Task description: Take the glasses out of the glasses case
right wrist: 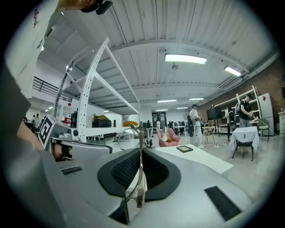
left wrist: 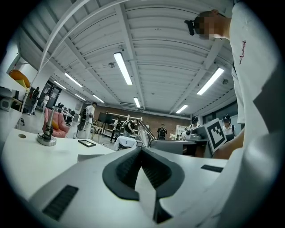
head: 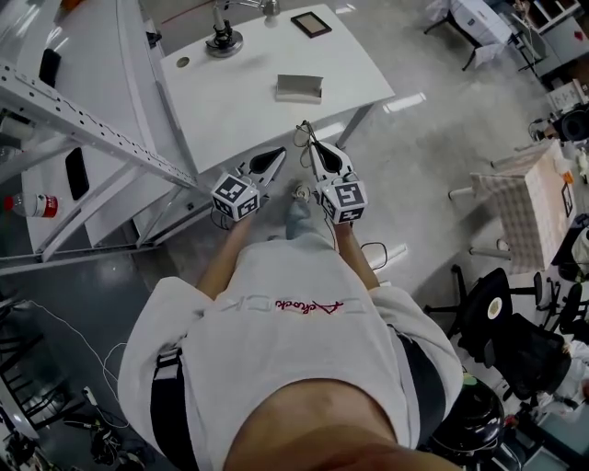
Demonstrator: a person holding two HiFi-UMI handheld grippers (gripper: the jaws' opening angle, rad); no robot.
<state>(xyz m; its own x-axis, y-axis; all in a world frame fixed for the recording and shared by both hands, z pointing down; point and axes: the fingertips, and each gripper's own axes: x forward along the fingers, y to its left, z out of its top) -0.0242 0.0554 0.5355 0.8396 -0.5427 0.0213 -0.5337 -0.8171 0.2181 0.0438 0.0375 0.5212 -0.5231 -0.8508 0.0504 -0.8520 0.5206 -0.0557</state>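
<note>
The grey glasses case (head: pixel 299 87) lies on the white table (head: pixel 239 101), and in the left gripper view the case (left wrist: pixel 91 156) shows low beyond the jaws. My right gripper (head: pixel 314 147) (right wrist: pixel 140 153) is shut on a thin metal temple of the glasses (right wrist: pixel 140 178), held level just off the table's near edge. A round lens (right wrist: pixel 127 139) shows past the jaws, and the wire frame (head: pixel 303 134) sticks out ahead of the gripper. My left gripper (head: pixel 276 158) (left wrist: pixel 142 151) is beside it, shut, with nothing between its pads.
On the table stand a metal post with a round base (head: pixel 224 41) and a small black-framed tablet (head: pixel 311 23). A white metal rack (head: pixel 74 120) is at the left with a water bottle (head: pixel 32 204). Office chairs (head: pixel 502 327) and a checked table (head: pixel 538 198) are at the right.
</note>
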